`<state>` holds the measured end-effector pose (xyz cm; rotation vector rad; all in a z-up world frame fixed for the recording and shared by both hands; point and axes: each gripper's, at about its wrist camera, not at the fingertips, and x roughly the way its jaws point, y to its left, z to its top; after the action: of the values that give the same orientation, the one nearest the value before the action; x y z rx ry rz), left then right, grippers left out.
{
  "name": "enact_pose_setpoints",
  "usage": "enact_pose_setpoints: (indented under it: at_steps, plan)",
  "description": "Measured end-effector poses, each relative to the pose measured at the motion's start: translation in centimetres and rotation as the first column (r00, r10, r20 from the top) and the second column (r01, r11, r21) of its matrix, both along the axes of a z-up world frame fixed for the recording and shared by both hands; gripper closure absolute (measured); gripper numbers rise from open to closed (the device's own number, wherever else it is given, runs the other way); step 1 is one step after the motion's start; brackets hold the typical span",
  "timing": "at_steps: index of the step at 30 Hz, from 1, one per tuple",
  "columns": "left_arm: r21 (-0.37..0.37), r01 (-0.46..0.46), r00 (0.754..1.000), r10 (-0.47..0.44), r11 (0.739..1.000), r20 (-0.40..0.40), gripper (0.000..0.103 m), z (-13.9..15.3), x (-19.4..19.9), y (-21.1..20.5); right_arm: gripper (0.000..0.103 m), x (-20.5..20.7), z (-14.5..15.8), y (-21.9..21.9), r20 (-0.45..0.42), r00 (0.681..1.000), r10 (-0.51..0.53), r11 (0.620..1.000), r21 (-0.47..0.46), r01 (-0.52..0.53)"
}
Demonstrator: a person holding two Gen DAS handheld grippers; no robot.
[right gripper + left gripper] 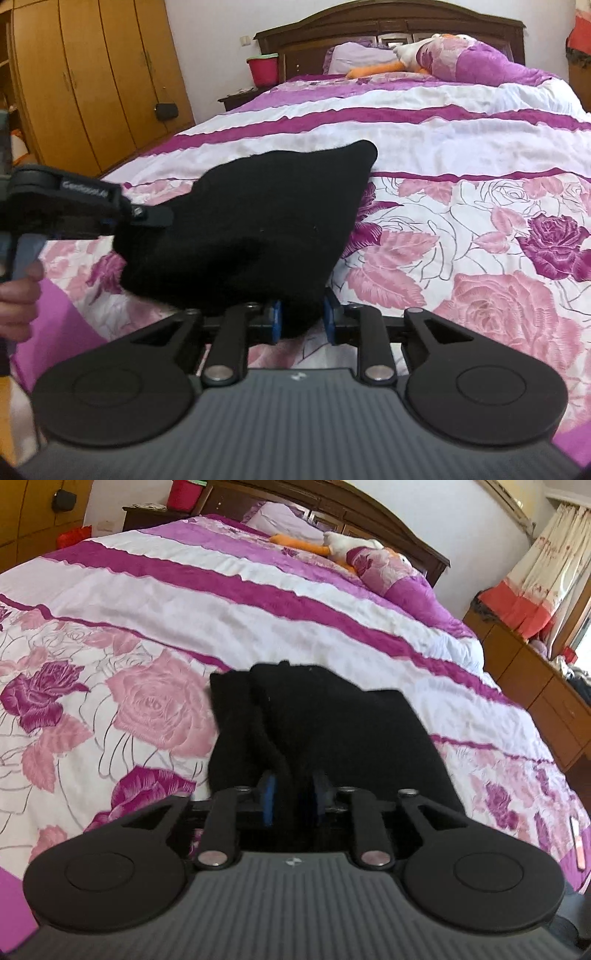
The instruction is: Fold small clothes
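A red bucket [263,70] with a green rim stands on the nightstand [240,96] at 11 o'clock in the right wrist view; what it holds cannot be seen.

The left gripper [291,797] has its blue-padded fingers [269,799] closed on a fold of the black garment [314,731], which spreads from the jaws toward 12 o'clock over the bedspread [147,602]. In the right wrist view the right gripper [303,319] also pinches the black garment [255,225] between its blue pads [276,319], the cloth bulging up and away toward 11 o'clock. The left gripper [147,216] enters there from 9 o'clock, clamped on the garment's left edge, with the person's hand [18,295] on its handle. The garment hangs stretched between both tools, just above the rose-patterned bedspread [461,240]. A stuffed toy [406,55] lies by the pillows at 1 o'clock.
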<state>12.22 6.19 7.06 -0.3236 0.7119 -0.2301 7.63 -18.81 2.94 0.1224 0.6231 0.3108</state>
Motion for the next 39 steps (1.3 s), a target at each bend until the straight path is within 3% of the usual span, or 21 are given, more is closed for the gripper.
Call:
enact_pose_setpoints:
  at_steps: [1, 3, 5, 10, 13, 17, 19, 20, 21, 24, 28, 30, 33, 38, 39]
  plan:
    - [0.001, -0.004, 1.000, 0.004, 1.000, 0.005, 0.054, 0.1, 0.2, -0.1, 0.076, -0.3, 0.4, -0.3, -0.007, 1.000, 0.005, 1.000, 0.013, -0.005]
    - [0.007, -0.005, 1.000, 0.005, 1.000, 0.006, 0.044, 0.1, 0.8, -0.4, 0.072, -0.9, 1.1, -0.9, -0.004, 1.000, 0.021, 0.999, 0.030, -0.021]
    - [0.006, 0.005, 1.000, -0.005, 1.000, -0.007, 0.043, -0.3, 1.6, -0.9, 0.060, -1.4, 1.7, -1.4, 0.014, 0.999, 0.030, 0.999, 0.044, -0.031]
    - [-0.005, -0.020, 1.000, 0.020, 1.000, -0.011, 0.041, -1.7, 3.6, -1.6, 0.059, -1.6, 2.4, -2.6, 0.043, 0.999, -0.001, 0.999, 0.052, -0.002]
    - [-0.038, -0.040, 0.999, 0.041, 0.998, 0.002, 0.041, -2.2, 4.2, -1.6, 0.059, -0.7, 1.6, -3.1, 0.023, 0.999, -0.045, 0.998, 0.032, 0.045]
    - [-0.076, -0.064, 0.998, 0.066, 0.995, 0.017, 0.041, -3.0, 4.7, -1.4, 0.059, 0.8, 0.8, -4.1, 0.003, 0.993, -0.115, 0.991, 0.073, 0.114]
    - [-0.094, -0.071, 0.997, 0.074, 0.993, 0.030, 0.047, -3.2, 4.9, -1.3, 0.059, 1.3, 0.7, -4.7, 0.000, 0.990, -0.141, 0.984, 0.107, 0.141]
    - [-0.096, -0.070, 0.996, 0.074, 0.993, 0.043, 0.057, -3.3, 4.9, -1.4, 0.059, 1.6, 0.6, -4.8, 0.000, 0.988, -0.152, 0.981, 0.119, 0.151]
    - [-0.084, -0.063, 0.996, 0.068, 0.994, 0.057, 0.079, -3.4, 4.9, -1.7, 0.059, 1.9, 0.6, -5.0, 0.001, 0.987, -0.163, 0.978, 0.131, 0.161]
    - [-0.019, -0.057, 0.988, 0.060, 0.998, 0.142, 0.086, -2.3, 3.9, -2.5, 0.059, 2.6, 0.4, -5.1, -0.001, 0.982, -0.186, 0.971, 0.149, 0.185]
    - [0.054, -0.072, 0.967, 0.057, 0.996, 0.249, 0.087, 0.0, 2.4, -2.4, 0.059, 3.1, 0.6, -4.9, 0.018, 0.982, -0.187, 0.968, 0.172, 0.181]
    - [0.087, -0.101, 0.970, 0.078, 0.991, 0.232, 0.087, -0.3, 2.7, -1.5, 0.058, 3.4, 0.8, -4.5, 0.028, 0.984, -0.178, 0.968, 0.184, 0.170]
    - [0.137, -0.103, 0.987, 0.084, 0.985, 0.140, 0.085, -2.4, 4.0, -0.2, 0.058, 4.1, 0.5, -3.2, 0.027, 0.990, -0.142, 0.975, 0.175, 0.135]
    - [0.135, -0.105, 0.988, 0.088, 0.985, 0.124, 0.073, -3.6, 4.0, 0.6, 0.059, 5.1, -0.9, -0.8, -0.002, 0.995, -0.100, 0.991, 0.094, 0.100]
    - [0.131, -0.107, 0.989, 0.091, 0.986, 0.119, 0.066, -3.5, 3.9, 0.8, 0.059, 5.1, -1.1, -0.6, 0.000, 0.995, -0.101, 0.993, 0.060, 0.101]
